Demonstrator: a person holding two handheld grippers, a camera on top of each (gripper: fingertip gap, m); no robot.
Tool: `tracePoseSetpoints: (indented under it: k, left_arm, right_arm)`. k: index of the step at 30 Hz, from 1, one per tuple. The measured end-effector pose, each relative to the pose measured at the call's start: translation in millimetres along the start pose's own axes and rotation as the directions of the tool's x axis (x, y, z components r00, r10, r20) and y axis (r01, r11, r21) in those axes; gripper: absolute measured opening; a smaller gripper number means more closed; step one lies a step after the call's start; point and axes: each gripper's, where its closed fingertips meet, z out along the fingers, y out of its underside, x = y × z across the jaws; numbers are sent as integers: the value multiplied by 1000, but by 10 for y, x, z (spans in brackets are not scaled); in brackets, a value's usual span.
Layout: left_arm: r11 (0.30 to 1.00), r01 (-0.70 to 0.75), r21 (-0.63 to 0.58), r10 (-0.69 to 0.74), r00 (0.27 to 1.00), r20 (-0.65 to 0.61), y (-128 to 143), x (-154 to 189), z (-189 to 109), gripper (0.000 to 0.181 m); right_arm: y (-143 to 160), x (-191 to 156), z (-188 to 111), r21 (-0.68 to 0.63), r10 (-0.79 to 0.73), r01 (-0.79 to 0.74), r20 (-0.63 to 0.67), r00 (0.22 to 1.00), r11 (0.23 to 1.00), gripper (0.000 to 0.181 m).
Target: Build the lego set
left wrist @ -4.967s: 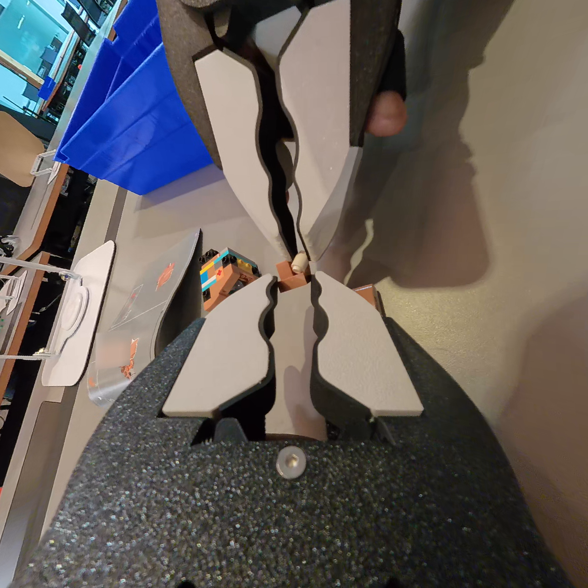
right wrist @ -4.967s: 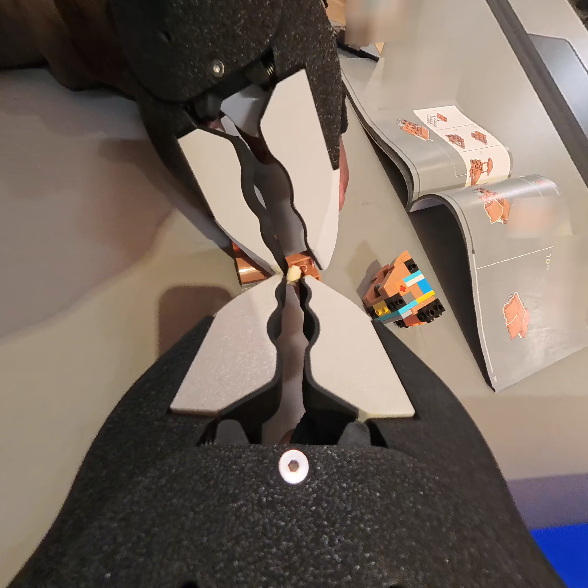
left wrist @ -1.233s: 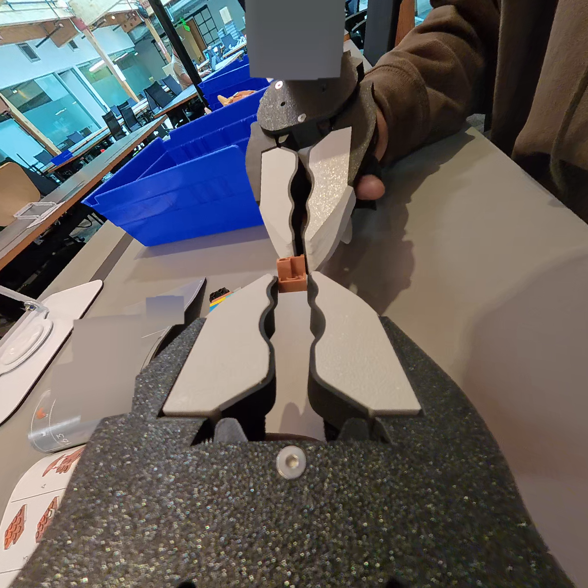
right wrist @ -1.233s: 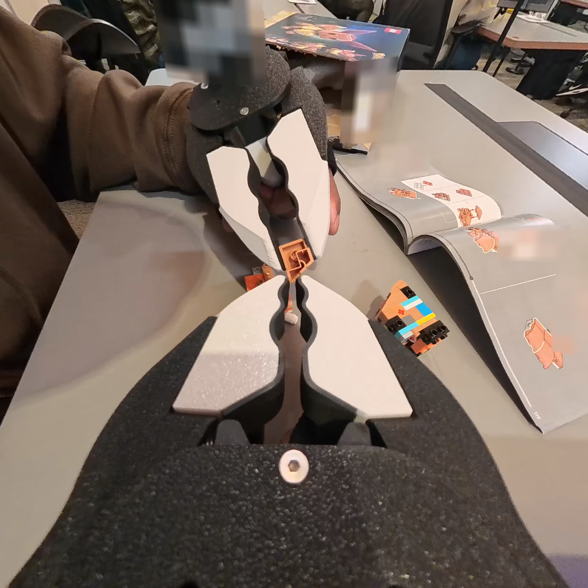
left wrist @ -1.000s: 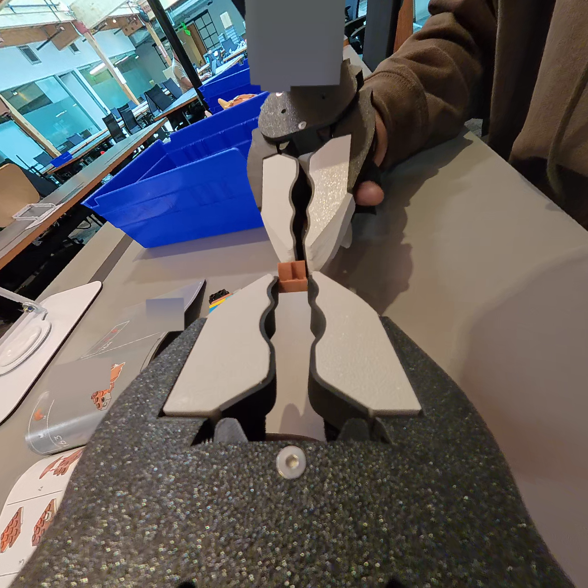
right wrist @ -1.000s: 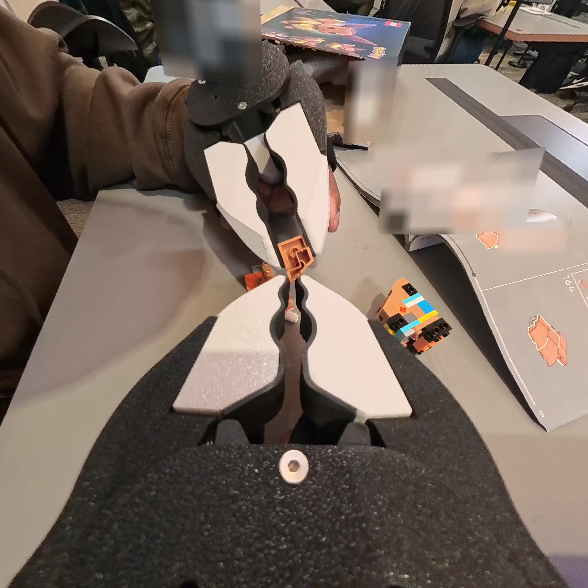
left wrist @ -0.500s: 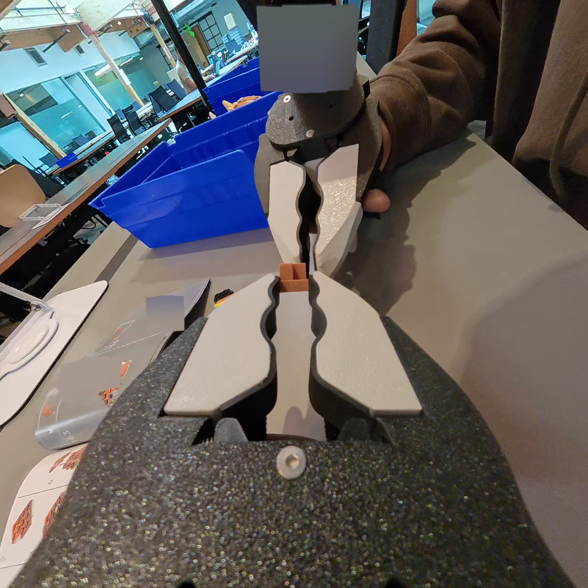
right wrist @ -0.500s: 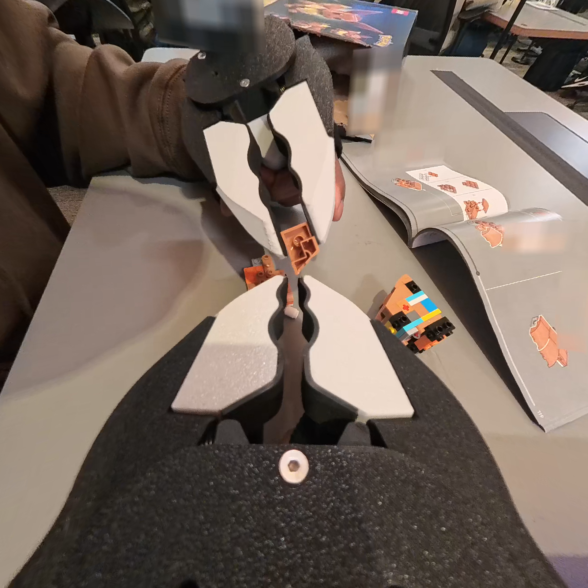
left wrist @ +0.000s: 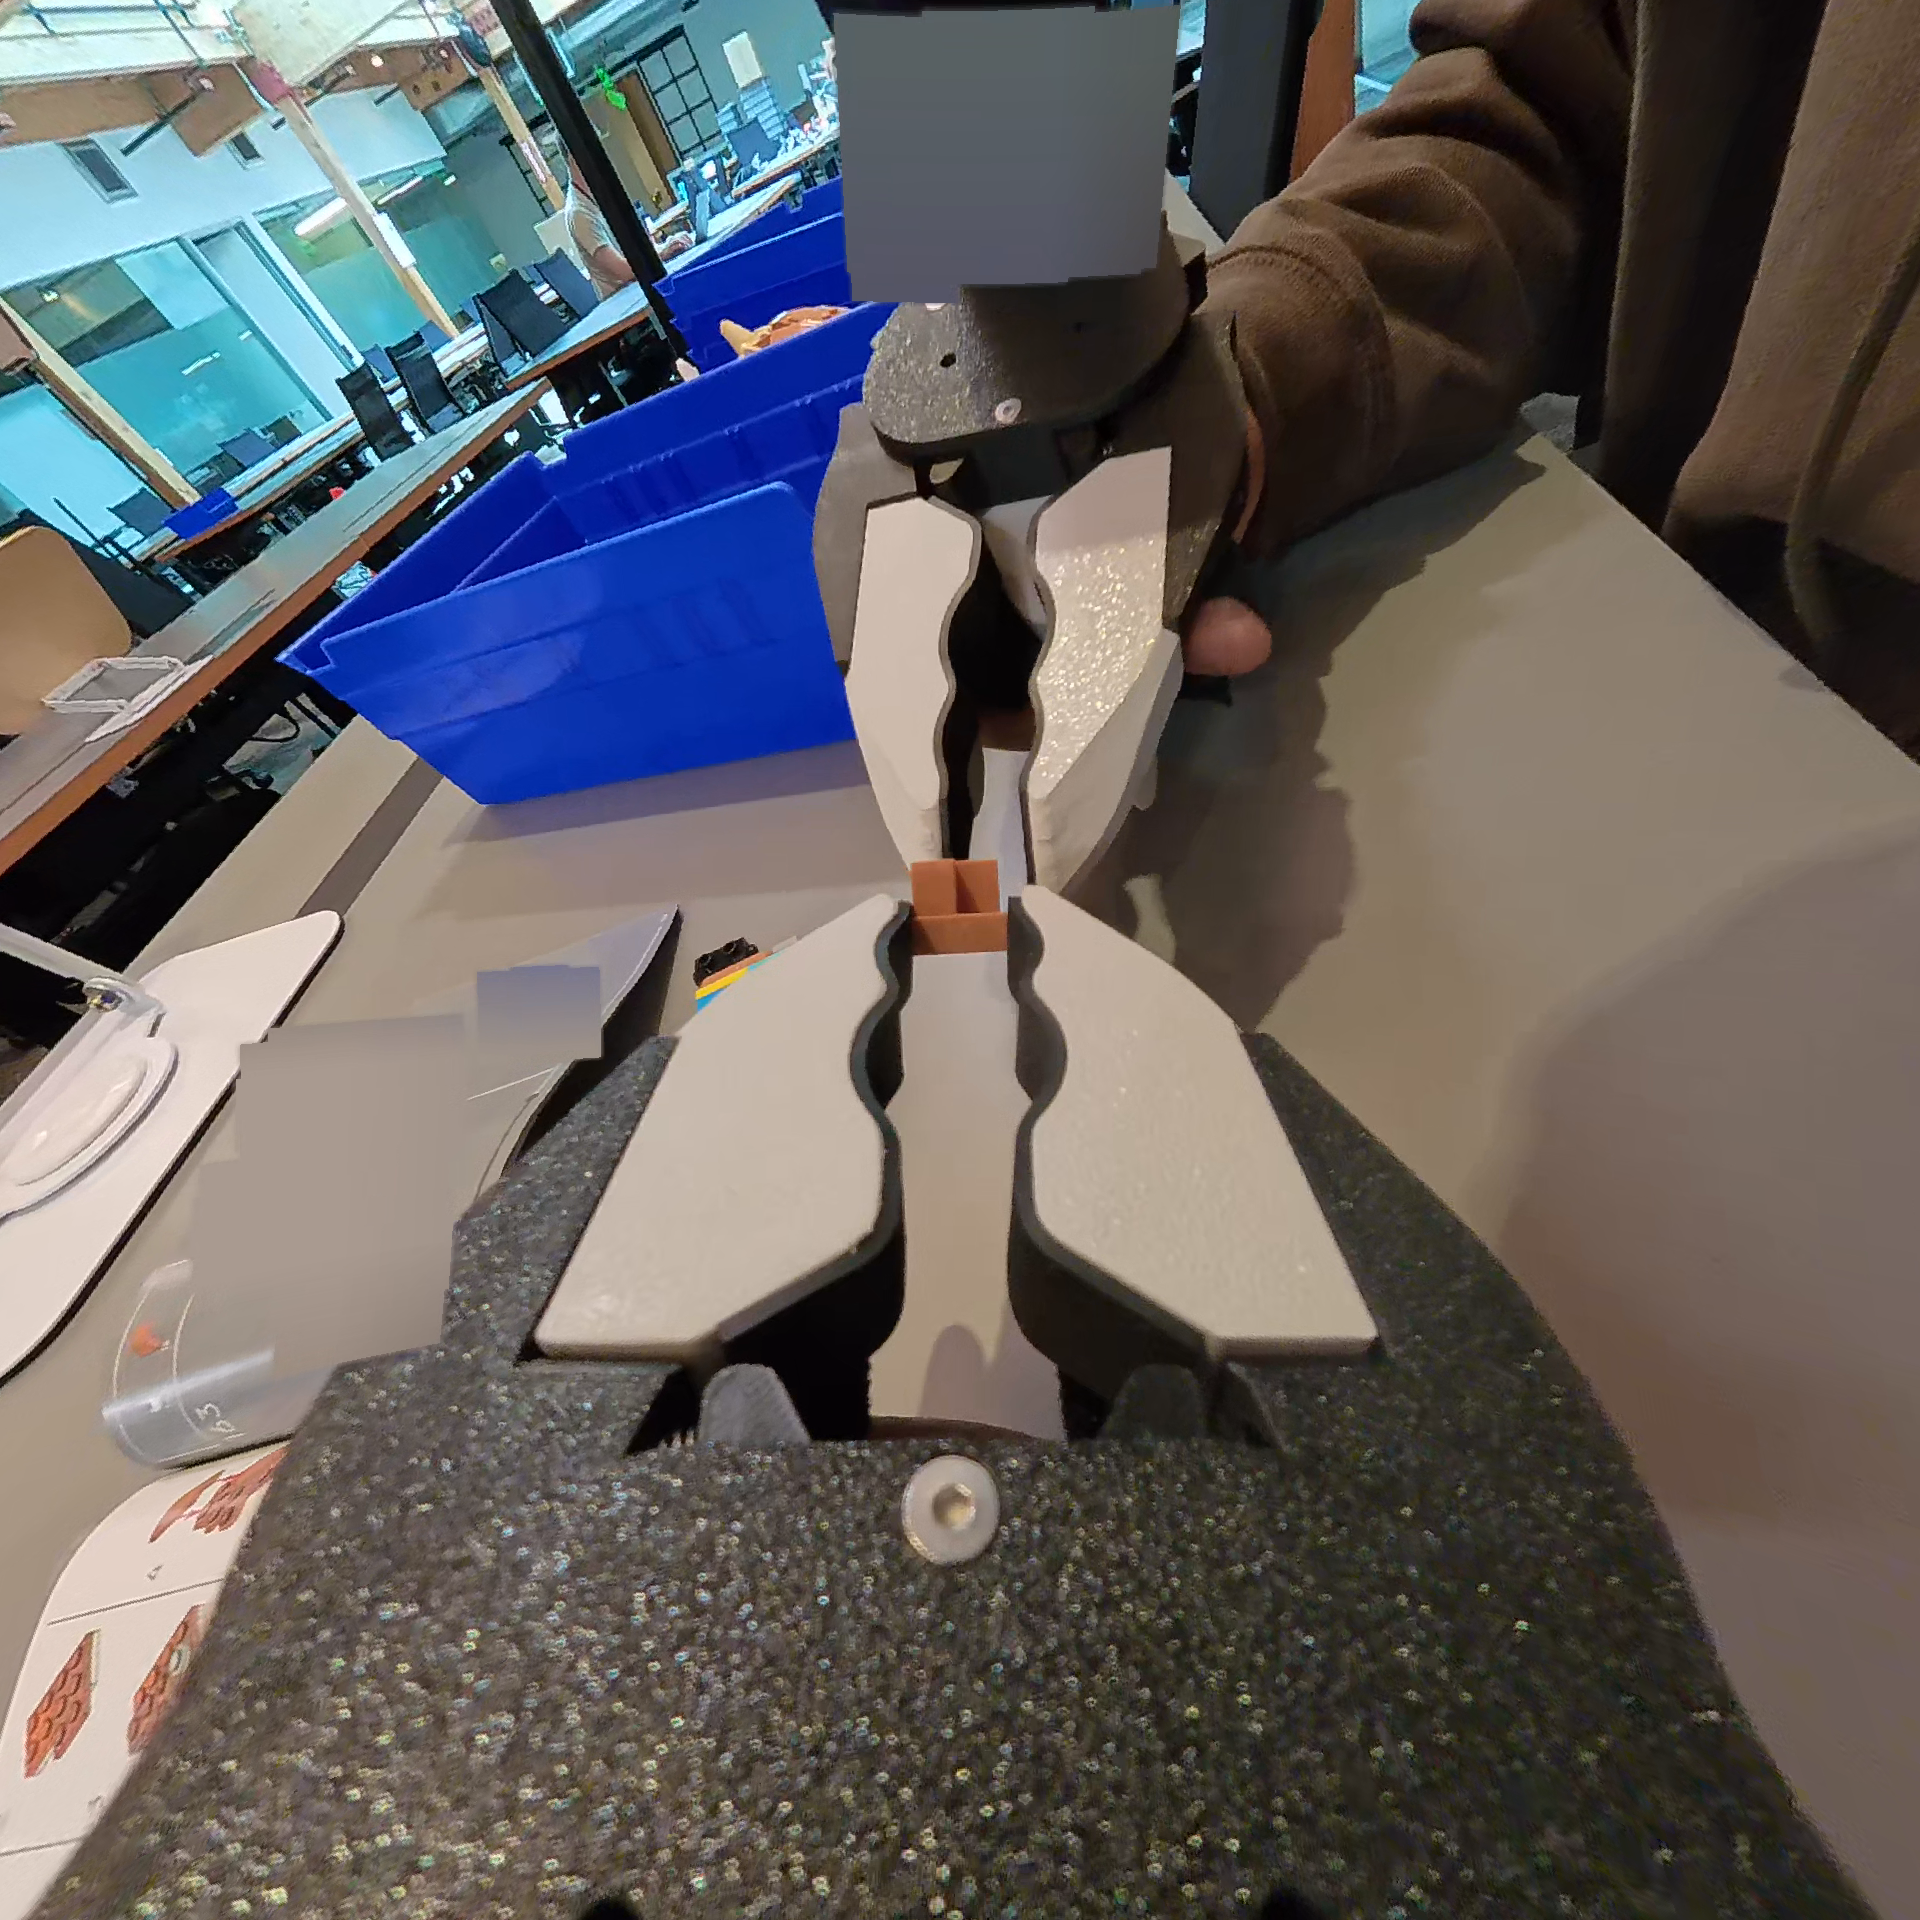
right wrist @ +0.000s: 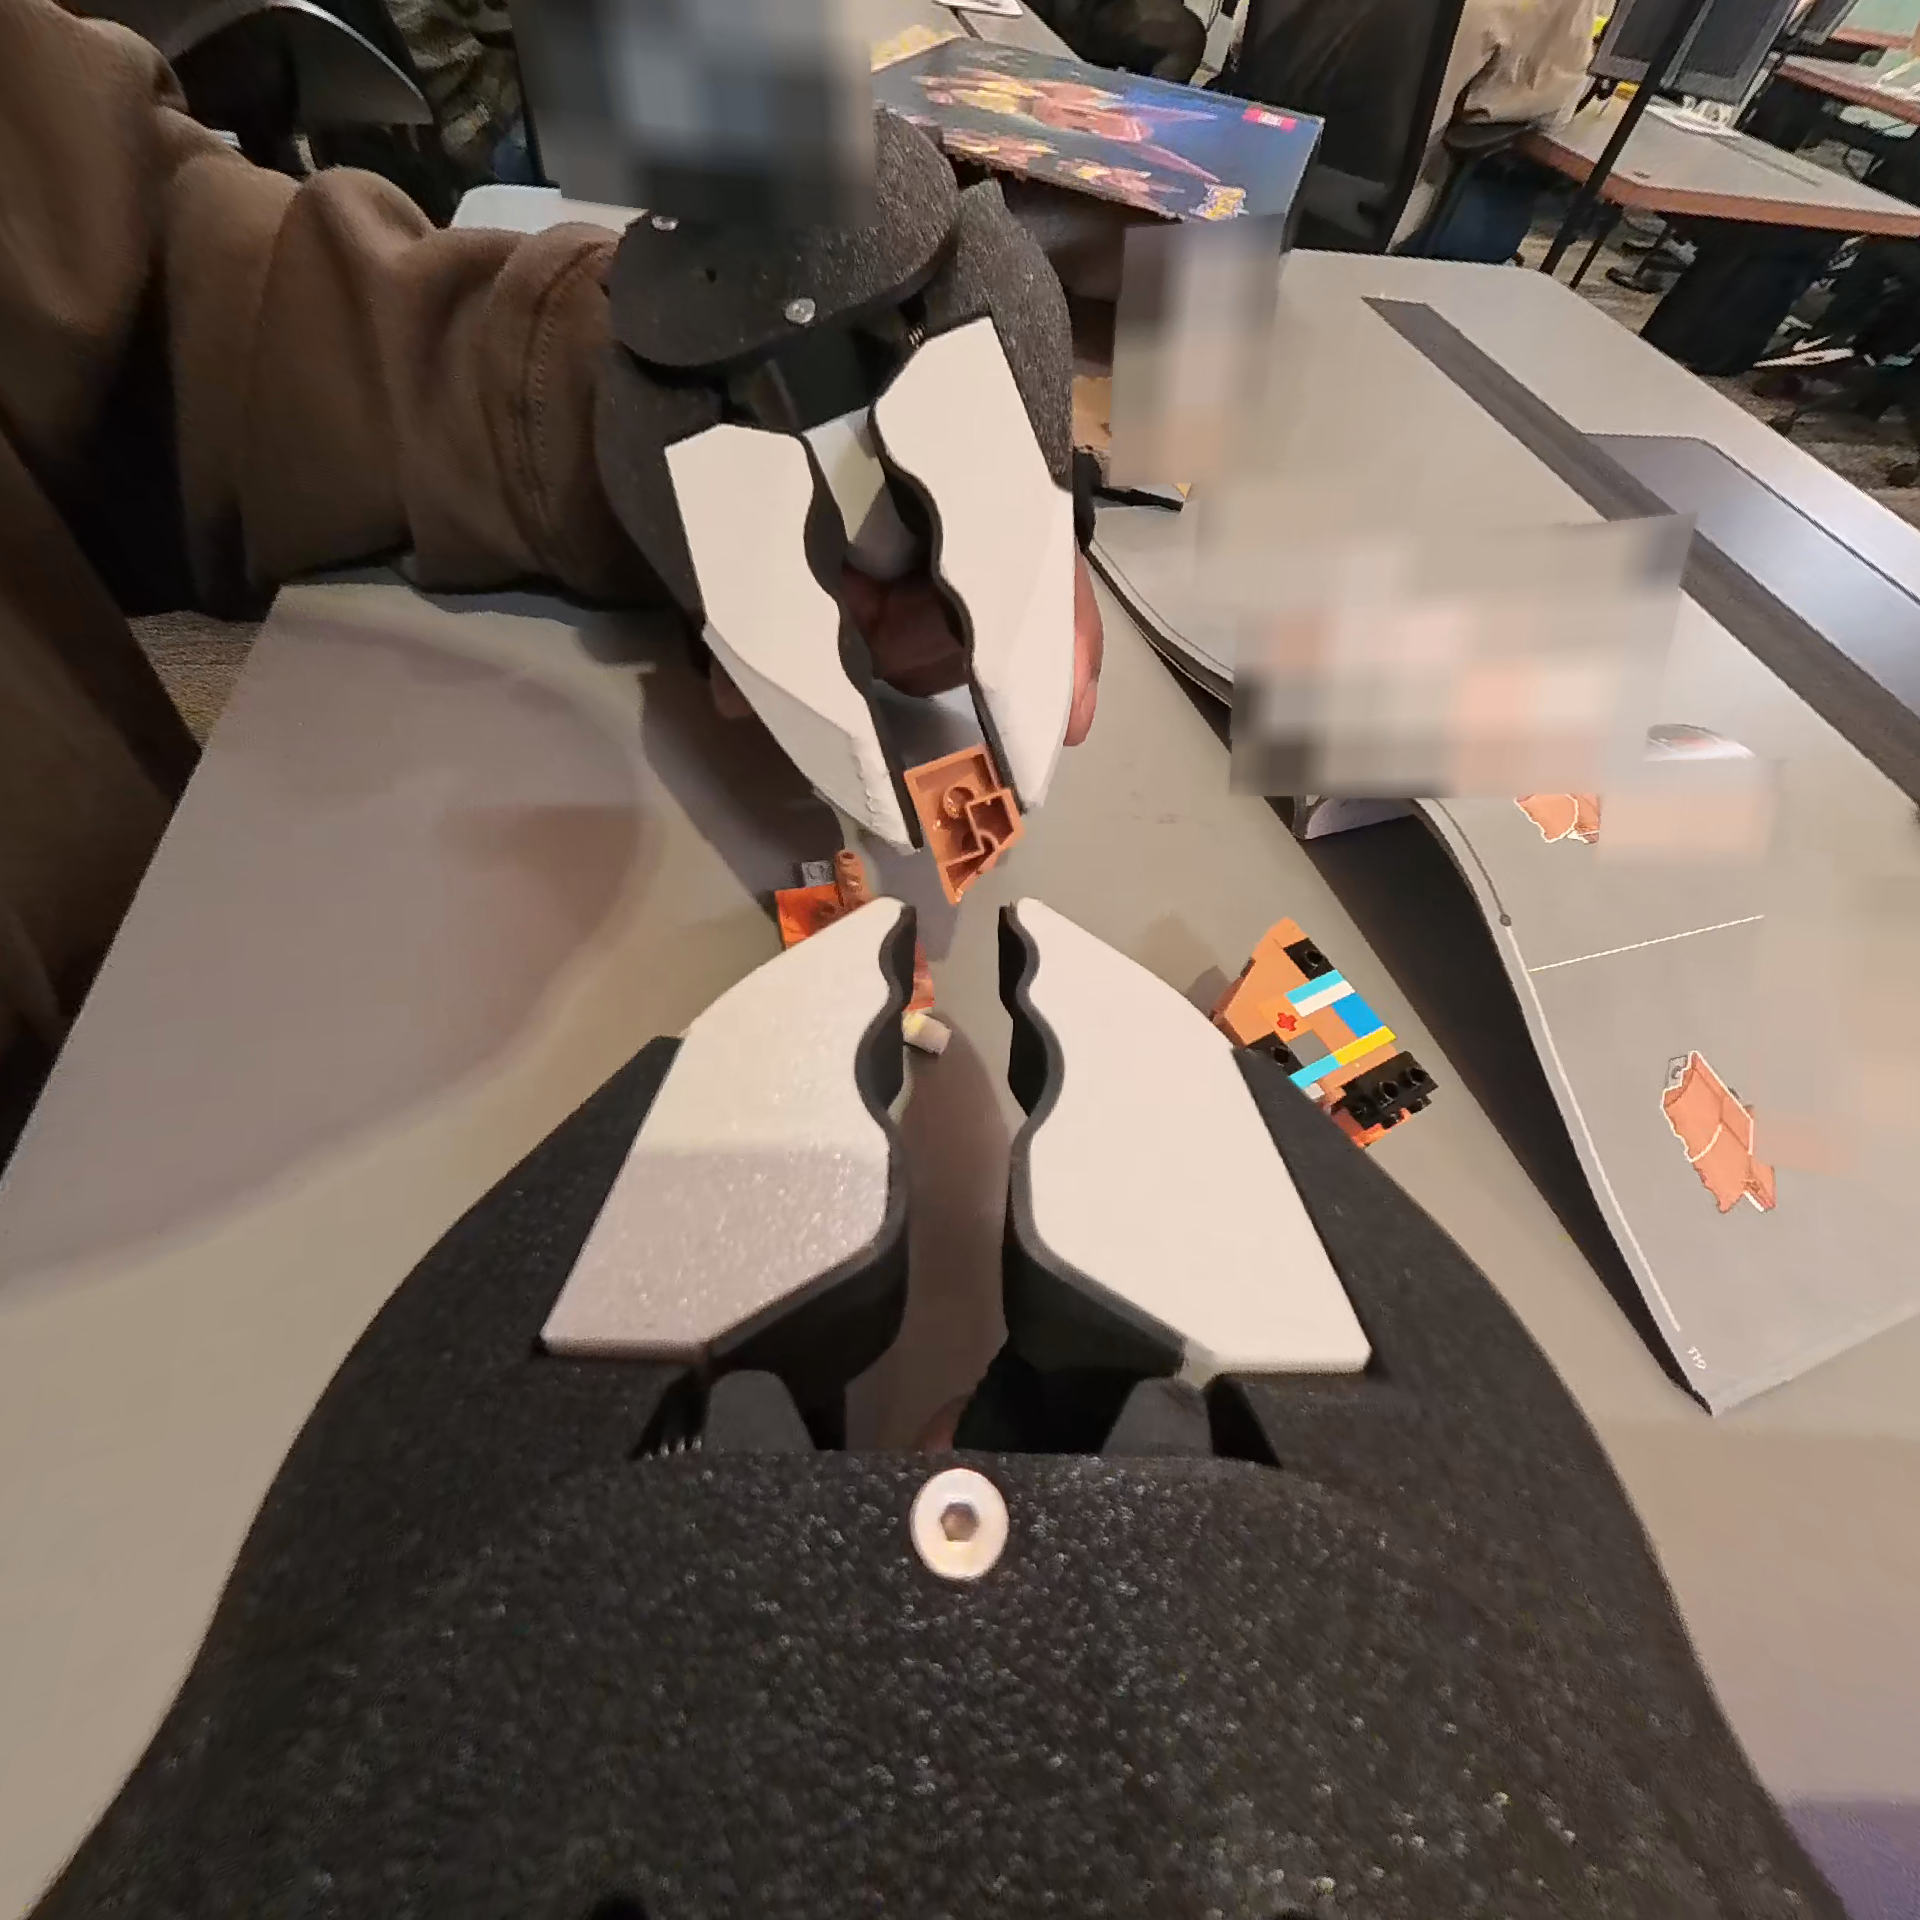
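My left gripper [left wrist: 958,916] is shut on a small brown brick [left wrist: 940,891] and holds it above the grey table [left wrist: 1507,935]. In the right wrist view the same gripper [right wrist: 961,816] shows the brick's hollow underside [right wrist: 951,821]. My right gripper [right wrist: 951,923] is slightly open and empty, its tips just short of the brick; it also shows in the left wrist view [left wrist: 987,852]. A small cream piece [right wrist: 923,1032] lies on the table under the right gripper. A multi-coloured sub-build [right wrist: 1325,1039] lies to the right.
Loose orange pieces [right wrist: 821,896] lie on the table behind the cream piece. An open instruction booklet [right wrist: 1662,1091] lies at the right, the set's box [right wrist: 1101,145] behind. Blue bins [left wrist: 623,644] and a white board [left wrist: 125,1091] stand left in the left wrist view. My two grippers' fingertips are within a few centimetres of each other.
Five seconds ago my right gripper held the cream piece against the brick; the piece now lies on the table. In the last second the right jaws opened wider and drew back from the brick.
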Motion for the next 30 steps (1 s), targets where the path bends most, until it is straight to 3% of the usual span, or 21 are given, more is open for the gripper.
tracePoseSetpoints:
  k: [10, 30]
  left_arm:
    - [1000, 16, 17, -15, 1000, -28, -10, 45, 17, 17]
    - [996, 61, 66, -62, 998, 7, -60, -20, 14, 21]
  right_arm:
    - [-21, -41, 20, 12, 30, -30, 17, 999, 999, 7]
    - [-117, -8, -6, 119, 266, -282, 131, 955, 952, 5]
